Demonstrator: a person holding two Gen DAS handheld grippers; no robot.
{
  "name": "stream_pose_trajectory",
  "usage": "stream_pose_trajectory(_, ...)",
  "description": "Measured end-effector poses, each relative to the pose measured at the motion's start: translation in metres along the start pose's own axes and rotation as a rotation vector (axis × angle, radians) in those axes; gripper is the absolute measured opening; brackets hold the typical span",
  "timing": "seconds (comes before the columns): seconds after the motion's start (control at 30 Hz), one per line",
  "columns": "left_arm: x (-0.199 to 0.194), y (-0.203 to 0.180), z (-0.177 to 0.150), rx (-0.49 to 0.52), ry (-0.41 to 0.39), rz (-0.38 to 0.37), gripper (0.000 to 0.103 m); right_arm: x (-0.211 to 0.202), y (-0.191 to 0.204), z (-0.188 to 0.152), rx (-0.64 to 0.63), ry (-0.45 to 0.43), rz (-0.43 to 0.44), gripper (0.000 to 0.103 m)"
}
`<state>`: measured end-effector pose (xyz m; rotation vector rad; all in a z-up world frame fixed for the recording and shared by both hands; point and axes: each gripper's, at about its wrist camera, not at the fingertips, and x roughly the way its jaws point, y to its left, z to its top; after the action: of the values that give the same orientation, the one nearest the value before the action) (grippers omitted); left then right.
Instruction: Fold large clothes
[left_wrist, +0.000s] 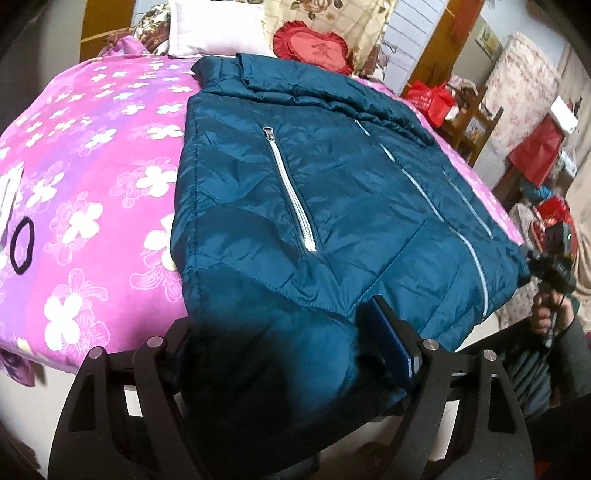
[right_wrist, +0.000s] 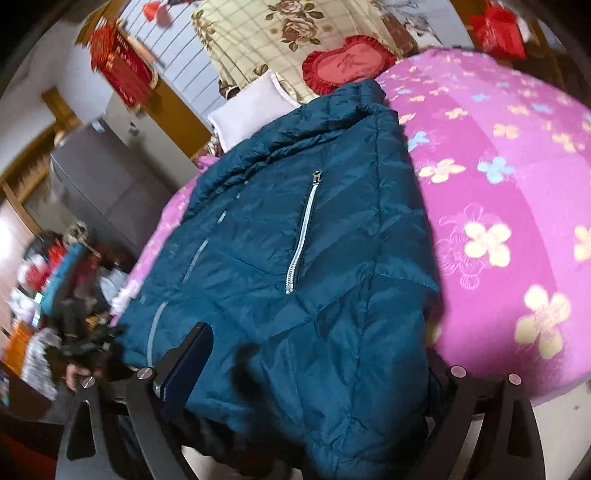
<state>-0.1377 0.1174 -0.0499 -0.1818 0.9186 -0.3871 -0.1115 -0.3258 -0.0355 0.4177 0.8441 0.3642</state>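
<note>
Where the bed (left_wrist: 92, 155) fills most of the room, its pink quilt printed with pale flowers carries a large teal padded jacket (left_wrist: 332, 192), laid flat with its front up and its collar toward the headboard. That jacket sits toward one side of the quilt, and its hem hangs over the near edge of the bed, down toward both tools. A white pillow (left_wrist: 218, 29) and a red heart-shaped cushion (left_wrist: 314, 44) rest beyond the collar. On the jacket front a white pocket zipper (left_wrist: 291, 192) runs slantwise, beside the pale line of the main zip.

Left tongs (left_wrist: 291, 354) stand spread wide with one corner of the hem bunched between them; the cloth lies against the inner face of each finger, yet I cannot tell whether they squeeze it. Right tongs (right_wrist: 306, 373) are likewise spread wide around the other corner of the hem, and whether they pinch is unclear. A dark hair tie (left_wrist: 23, 245) lies on the quilt, well apart from the jacket.
</note>
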Motion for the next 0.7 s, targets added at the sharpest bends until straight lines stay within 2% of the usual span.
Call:
stream_pose_trajectory(0.07, -0.002, 0.003, -0.001, -0.031, -0.018, -0.013, 0.082, 0.001, 0.001, -0.001, -0.009, -0.012, -0.018, 0.094)
stream_pose_trajectory(0.13, -0.003, 0.004, -0.001, -0.046, -0.029, -0.013, 0.082, 0.002, 0.002, -0.001, -0.022, -0.016, -0.040, 0.088)
stream_pose_trajectory(0.2, -0.004, 0.005, -0.001, -0.055, -0.036, -0.022, 0.082, 0.004, 0.002, 0.000, -0.033, -0.012, -0.074, 0.063)
stream_pose_trajectory(0.27, -0.004, 0.007, 0.000, -0.072, -0.044, -0.034, 0.080, 0.005, -0.001, 0.000, -0.023, -0.010, -0.078, 0.052)
stream_pose_trajectory(0.3, -0.004, 0.008, 0.001, -0.078, -0.044, -0.030, 0.076, 0.006, -0.002, 0.001, -0.021, -0.010, -0.079, 0.048)
stream_pose_trajectory(0.37, -0.003, 0.011, 0.003, -0.098, -0.045, 0.028, 0.045, 0.008, 0.000, 0.001, -0.034, -0.007, -0.094, 0.047)
stream_pose_trajectory(0.43, -0.003, 0.015, 0.003, -0.117, -0.046, 0.041, 0.038, 0.009, 0.002, 0.001, -0.049, -0.008, -0.108, 0.047)
stream_pose_trajectory(0.53, -0.003, 0.011, 0.003, -0.101, -0.043, 0.060, 0.038, 0.011, 0.007, -0.001, -0.077, -0.017, -0.134, 0.047)
stream_pose_trajectory(0.57, -0.002, 0.010, 0.003, -0.091, -0.041, 0.070, 0.041, 0.012, 0.008, -0.002, -0.084, -0.020, -0.141, 0.047)
stream_pose_trajectory(0.6, -0.002, 0.009, 0.003, -0.087, -0.040, 0.070, 0.045, 0.012, 0.009, -0.002, -0.087, -0.021, -0.146, 0.047)
stream_pose_trajectory(0.67, 0.000, 0.007, 0.003, -0.091, -0.047, 0.041, 0.062, 0.012, 0.009, -0.001, -0.079, -0.023, -0.146, 0.047)
stream_pose_trajectory(0.7, 0.000, 0.006, 0.003, -0.091, -0.050, 0.035, 0.065, 0.012, 0.009, -0.001, -0.074, -0.023, -0.145, 0.047)
